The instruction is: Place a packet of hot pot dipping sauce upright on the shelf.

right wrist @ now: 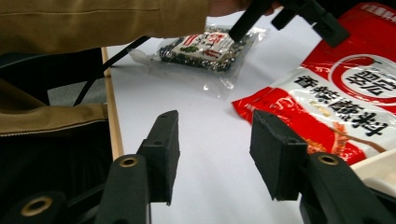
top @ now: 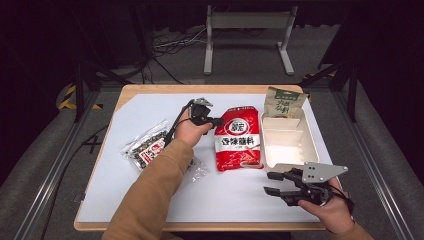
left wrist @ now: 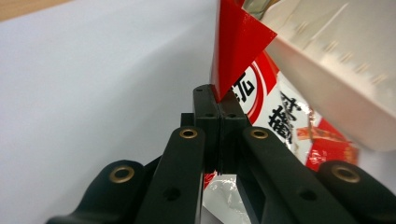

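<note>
Right tool [top: 274, 183] agape, left tool [top: 216, 120] pinching red pouch [top: 239, 140], tray [top: 306, 145]

We see a red packet [top: 239, 139] with a white band of dark characters and a white ring. Left of the red packet lies a clear bag [top: 146, 146], speckled black. Right of it sit a cream tray [top: 305, 126] and an olive-green pouch [top: 284, 102]. The tabletop [top: 120, 175] is white, wood-edged.
</note>
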Action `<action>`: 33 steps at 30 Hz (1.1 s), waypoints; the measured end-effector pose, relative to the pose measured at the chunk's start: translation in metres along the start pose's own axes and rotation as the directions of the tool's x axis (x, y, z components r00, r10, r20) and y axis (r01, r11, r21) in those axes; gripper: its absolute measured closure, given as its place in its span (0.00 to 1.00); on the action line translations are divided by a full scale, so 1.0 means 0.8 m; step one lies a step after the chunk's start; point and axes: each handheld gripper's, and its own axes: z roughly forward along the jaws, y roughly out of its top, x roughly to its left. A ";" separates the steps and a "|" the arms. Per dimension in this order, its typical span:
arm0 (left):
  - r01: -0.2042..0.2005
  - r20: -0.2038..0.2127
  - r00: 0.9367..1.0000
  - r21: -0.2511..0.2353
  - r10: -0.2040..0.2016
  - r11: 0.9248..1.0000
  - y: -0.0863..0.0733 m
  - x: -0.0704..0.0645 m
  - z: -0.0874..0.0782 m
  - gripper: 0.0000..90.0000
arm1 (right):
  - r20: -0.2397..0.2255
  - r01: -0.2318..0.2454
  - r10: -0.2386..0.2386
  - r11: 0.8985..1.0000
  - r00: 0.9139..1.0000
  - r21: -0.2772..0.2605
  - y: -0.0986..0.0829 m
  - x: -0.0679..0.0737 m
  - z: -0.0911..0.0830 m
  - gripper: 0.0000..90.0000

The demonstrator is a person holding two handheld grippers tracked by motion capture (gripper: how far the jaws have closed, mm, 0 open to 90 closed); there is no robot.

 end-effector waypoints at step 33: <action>-0.273 0.081 0.954 -0.173 0.289 0.946 0.012 -0.149 -0.131 0.99 | 0.107 -0.057 0.056 0.998 0.993 0.006 0.026 -0.025 -0.030 0.49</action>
